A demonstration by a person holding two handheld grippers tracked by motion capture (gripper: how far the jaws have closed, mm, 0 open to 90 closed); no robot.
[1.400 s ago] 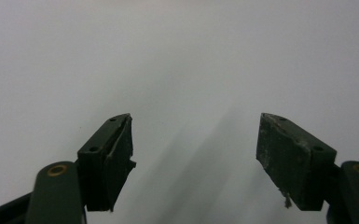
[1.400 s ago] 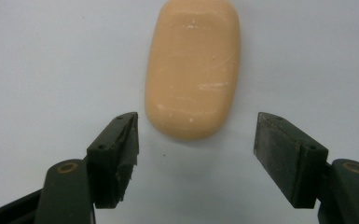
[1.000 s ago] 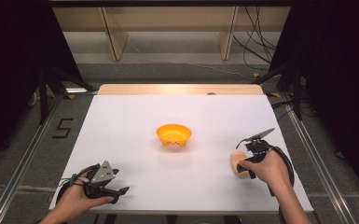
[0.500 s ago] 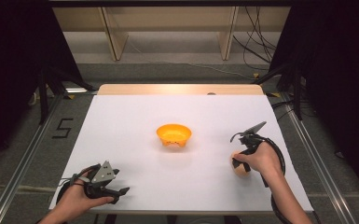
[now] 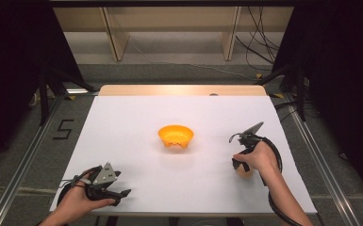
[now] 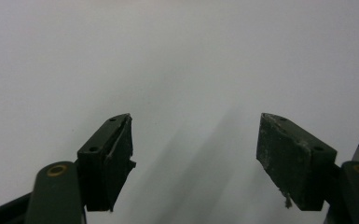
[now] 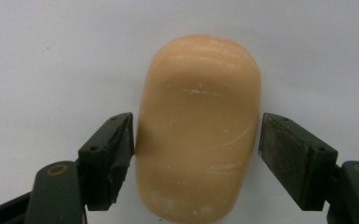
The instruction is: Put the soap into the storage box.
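A smooth tan oval lump (image 7: 198,126) lies on the white table between the two jaws of my right gripper (image 7: 196,135). The jaws stand open around it: the left pad (image 7: 116,154) is at its side and the right pad (image 7: 286,158) is a small gap away. From above, the right gripper (image 5: 239,165) points down under the hand, and a bit of the tan lump (image 5: 243,173) peeks out below it. An orange bowl (image 5: 176,135) sits at the table's middle. My left gripper (image 5: 118,195) rests open near the front left edge, with bare table between its jaws (image 6: 196,140).
The white table top (image 5: 136,122) ends in a wooden strip (image 5: 179,90) at the far side. Metal rails (image 5: 23,160) run along both sides. A black cable (image 5: 276,188) trails from the right gripper toward the front edge.
The right hand has shifted slightly left and tipped down over the tan lump, which now sits mostly hidden under it. The left gripper has stayed put.
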